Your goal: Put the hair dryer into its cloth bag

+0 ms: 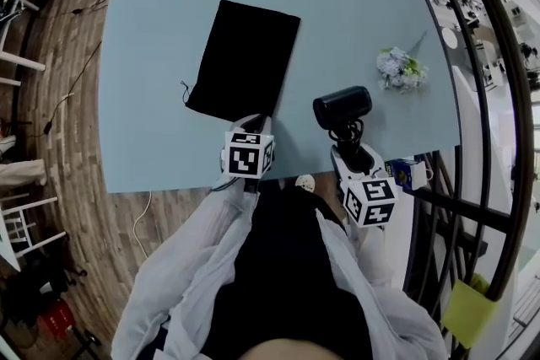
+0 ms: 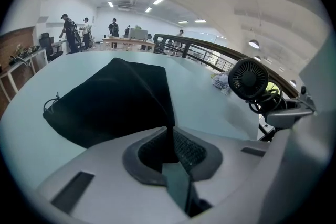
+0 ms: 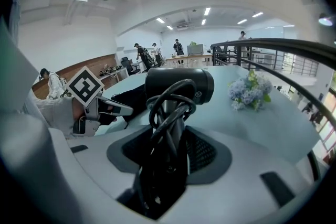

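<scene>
Hair dryer (image 1: 342, 108): black, clamped by the handle between the jaws of the right gripper (image 1: 350, 149), barrel up and lying crosswise, black cord (image 3: 168, 107) looped in coils round the handle and caught in the same grip. Held over the near right part of the pale blue table (image 1: 160, 13), apart from the black cloth bag (image 1: 245, 56), which lies flat to its left near the table's middle. Left gripper (image 1: 251, 131) closed tight on the near edge of that bag, close to its right corner, pinching a fold of fabric that rises as a ridge from the jaws. Drawstring (image 1: 184, 88) trailing from the bag's near left corner. Beyond the dryer, toward the table's right edge, a small bunch of pale blue-white flowers (image 1: 401, 67), touching nothing else. Right of the table, a dark curved railing (image 1: 489, 97).
</scene>
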Demonstrator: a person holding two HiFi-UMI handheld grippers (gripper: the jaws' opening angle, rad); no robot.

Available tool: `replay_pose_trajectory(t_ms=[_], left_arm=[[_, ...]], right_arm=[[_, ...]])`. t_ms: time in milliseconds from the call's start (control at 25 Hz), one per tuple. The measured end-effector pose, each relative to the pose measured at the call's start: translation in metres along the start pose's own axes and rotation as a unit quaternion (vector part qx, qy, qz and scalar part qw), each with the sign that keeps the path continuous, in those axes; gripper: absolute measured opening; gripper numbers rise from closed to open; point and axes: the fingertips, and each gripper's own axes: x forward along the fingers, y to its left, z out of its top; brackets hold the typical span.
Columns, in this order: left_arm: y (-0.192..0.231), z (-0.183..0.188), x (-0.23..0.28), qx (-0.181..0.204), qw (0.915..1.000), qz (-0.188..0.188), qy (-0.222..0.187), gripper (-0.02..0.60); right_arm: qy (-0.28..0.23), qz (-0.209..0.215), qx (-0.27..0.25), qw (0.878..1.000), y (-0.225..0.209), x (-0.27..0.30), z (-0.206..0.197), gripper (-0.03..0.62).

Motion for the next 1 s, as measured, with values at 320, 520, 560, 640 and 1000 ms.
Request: replay_pose_trajectory(t_ms=[320,520,560,640,1000], left_arm=[[-0.076,-0.014,0.012,-0.009,0.9995,-0.029,-0.008,0.044],[-0.114,-0.021,0.022,0.004,0.999,-0.043,-0.008,0.044],[-0.122,-0.023,0.024,0.006,0.9989,-0.047,-0.009,0.044],[-0.137,-0.026,0.027,0.006,0.9984,-0.055,-0.01,0.044],[-0.19,-0.017,0.049,0.039,0.9942,-0.097,-0.024,0.046]], right_arm=[[-0.005,-0.01,-0.004,1.0,-0.042,-0.038,-0.021,0.204],[-0.009,-0.015,0.004,1.0,-0.061,-0.057,-0.034,0.204],[-0.01,-0.017,0.006,1.0,-0.065,-0.061,-0.039,0.204],[-0.011,-0.024,0.009,1.0,-0.072,-0.07,-0.045,0.204],[-0.012,-0.042,0.022,0.999,-0.094,-0.087,-0.052,0.204]])
